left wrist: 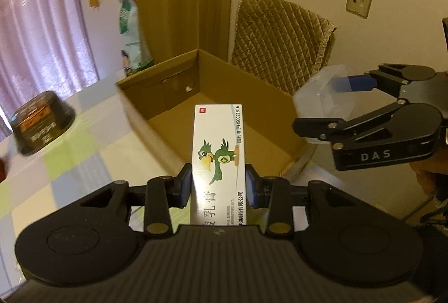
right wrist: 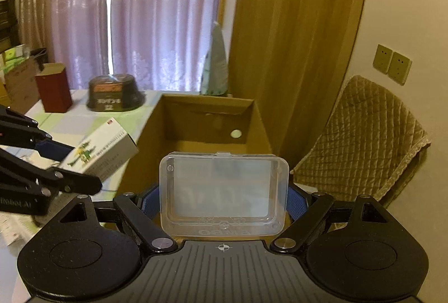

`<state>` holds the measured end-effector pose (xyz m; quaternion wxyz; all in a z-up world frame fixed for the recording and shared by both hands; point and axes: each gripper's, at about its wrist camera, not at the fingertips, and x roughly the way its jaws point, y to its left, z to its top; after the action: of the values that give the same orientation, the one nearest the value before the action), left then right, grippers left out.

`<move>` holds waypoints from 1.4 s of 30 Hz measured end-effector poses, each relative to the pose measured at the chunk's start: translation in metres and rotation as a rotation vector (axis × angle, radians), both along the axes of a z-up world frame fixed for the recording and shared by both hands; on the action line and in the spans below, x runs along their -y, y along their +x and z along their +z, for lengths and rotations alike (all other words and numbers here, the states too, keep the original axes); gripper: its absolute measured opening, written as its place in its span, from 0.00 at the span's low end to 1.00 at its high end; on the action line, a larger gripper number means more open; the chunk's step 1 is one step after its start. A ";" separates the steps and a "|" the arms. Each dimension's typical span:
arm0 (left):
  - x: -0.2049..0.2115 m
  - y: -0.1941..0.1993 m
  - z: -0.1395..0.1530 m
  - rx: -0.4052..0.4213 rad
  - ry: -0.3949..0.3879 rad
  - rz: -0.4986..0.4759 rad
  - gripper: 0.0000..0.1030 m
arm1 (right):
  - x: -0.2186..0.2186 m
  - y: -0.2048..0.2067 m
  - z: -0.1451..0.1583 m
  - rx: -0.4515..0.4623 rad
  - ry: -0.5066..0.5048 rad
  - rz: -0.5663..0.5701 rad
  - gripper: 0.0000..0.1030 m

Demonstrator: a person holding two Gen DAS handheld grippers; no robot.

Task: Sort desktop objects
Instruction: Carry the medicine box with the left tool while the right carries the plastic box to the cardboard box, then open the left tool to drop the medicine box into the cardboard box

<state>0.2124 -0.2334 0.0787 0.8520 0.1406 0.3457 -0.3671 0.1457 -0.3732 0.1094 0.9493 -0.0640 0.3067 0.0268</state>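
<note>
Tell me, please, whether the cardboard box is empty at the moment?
Apparently empty: the cardboard box shows only bare floor in both views, though its near corner is hidden behind the held medicine carton and clear plastic case.

The near end of the medicine box [left wrist: 218,160] is hidden behind the left tongs [left wrist: 218,185], so its big words are cut off. The small print on it is too tiny to read. In the right wrist view, the clear plastic case [right wrist: 224,193] covers part of the cardboard box [right wrist: 207,118] floor. What is inside the case is too cloudy to tell. The dark bowl [left wrist: 42,123] on the counter [left wrist: 84,162] is blurred. The red tin [right wrist: 53,87] has its label turned away.
</note>
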 end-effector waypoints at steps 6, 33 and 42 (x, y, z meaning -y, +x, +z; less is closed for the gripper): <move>0.025 0.024 -0.011 0.008 -0.008 -0.005 0.32 | 0.016 0.029 -0.010 -0.012 0.000 -0.032 0.83; 0.043 0.045 -0.041 0.009 -0.027 -0.020 0.32 | 0.034 0.058 -0.041 -0.076 -0.010 -0.060 0.83; 0.027 0.042 -0.040 0.014 -0.015 -0.005 0.35 | 0.023 0.063 -0.046 -0.089 -0.007 -0.038 0.83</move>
<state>0.2543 -0.2604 0.0391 0.8545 0.1376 0.3365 -0.3710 0.2091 -0.3966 0.0636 0.9347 -0.0601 0.3501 0.0108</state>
